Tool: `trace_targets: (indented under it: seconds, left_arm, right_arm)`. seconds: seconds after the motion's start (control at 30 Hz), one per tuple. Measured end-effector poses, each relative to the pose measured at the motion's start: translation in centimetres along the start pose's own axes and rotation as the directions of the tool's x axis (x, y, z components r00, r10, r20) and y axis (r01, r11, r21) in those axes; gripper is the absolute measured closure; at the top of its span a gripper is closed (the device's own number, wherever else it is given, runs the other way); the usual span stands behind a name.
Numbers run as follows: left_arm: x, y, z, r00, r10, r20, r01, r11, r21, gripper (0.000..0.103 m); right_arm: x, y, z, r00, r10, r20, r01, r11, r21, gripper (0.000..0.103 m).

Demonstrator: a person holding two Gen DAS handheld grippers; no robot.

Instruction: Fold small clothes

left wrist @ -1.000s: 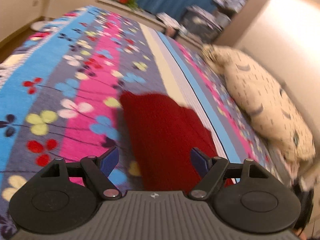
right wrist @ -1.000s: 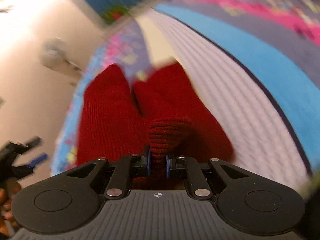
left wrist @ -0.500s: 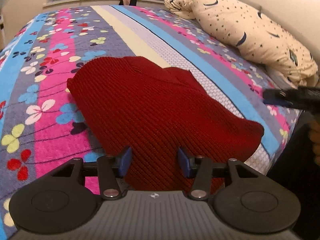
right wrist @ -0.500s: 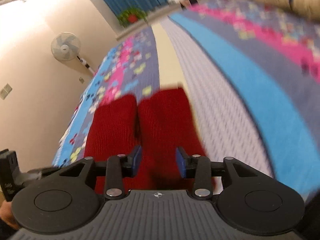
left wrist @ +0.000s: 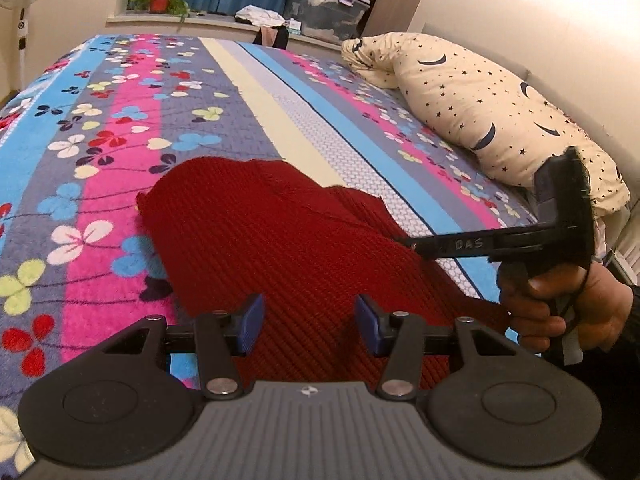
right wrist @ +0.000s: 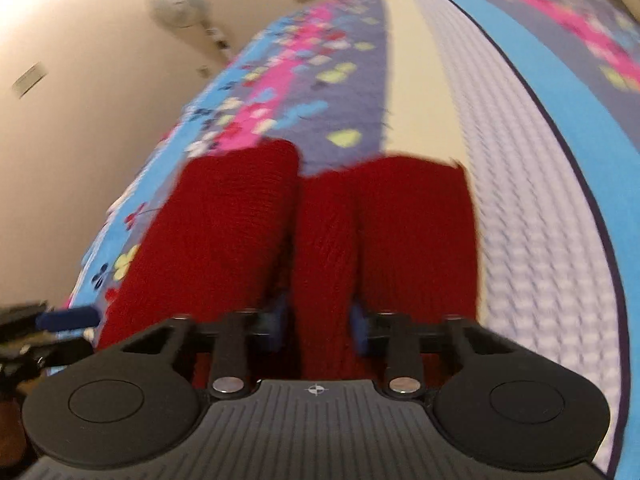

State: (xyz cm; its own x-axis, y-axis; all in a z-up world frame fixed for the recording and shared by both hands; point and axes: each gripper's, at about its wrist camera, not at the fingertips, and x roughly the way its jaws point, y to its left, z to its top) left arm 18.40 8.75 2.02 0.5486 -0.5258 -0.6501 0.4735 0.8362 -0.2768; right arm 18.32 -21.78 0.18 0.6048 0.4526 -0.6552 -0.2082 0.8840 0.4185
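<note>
Since the earlier frames your right gripper has let go of the bunched knit it was pinching, spread, swung across, and is now closing again on a raised ridge of the red knit garment; your left gripper has narrowed from wide to a half-spread stance and dropped closer to the cloth. As things stand, the left jaws are apart with nothing clamped — the fabric only lies beneath and between the blue pads. The right jaws are closing with the ridge between them, but the picture is blurred and I cannot tell whether the pads press it yet. The garment lies on the flowered bedspread, running from 6 o'clock in the left view up toward 12, its far edge just short of the cream stripe; in the right view it shows as two lobes at 11 and 1 with the ridge at 6. The risks, as I judge them: closing while your hand is moving may catch only the top layer, so the fold peels open when you lift — or it may drag the whole piece and skew the edges. The thick knit may also slip from a shallow bite. The pillow at 2 o'clock lies well apart, but your right hand crosses close to the left gripper at 4, so a collision is possible.
</note>
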Motion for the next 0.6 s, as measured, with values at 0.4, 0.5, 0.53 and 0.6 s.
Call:
trace_targets:
  seconds: [0.4,0.5,0.53,0.6]
  left_arm:
    - [2.7,-1.4,-0.3,0.999,-0.009,-0.051,0.014,0.995,0.104,0.047]
    - [2.8,-1.5,-0.7,0.998,0.008,-0.054,-0.001,0.992,0.123,0.047]
    - [2.7,-1.3,-0.7,0.999,0.003,-0.054,0.004,0.993,0.114,0.047]
    - [2.6,-0.7,-0.6,0.999,0.002,-0.051,0.002,0.996,0.089,0.047]
  right_arm:
    - [-1.6,-4.2,-0.3,0.907,-0.420,0.023,0.418,0.906,0.061,0.088]
    - [-5.5,-5.5,0.7,0.904,-0.376,0.203,0.333,0.918,0.216,0.088]
    - [-6.6,-5.1,0.9,0.900,-0.341,0.273,0.292,0.934,0.205,0.084]
    - [-6.5,-4.3,1.2,0.931,-0.218,0.294,0.177,0.971,0.158,0.060]
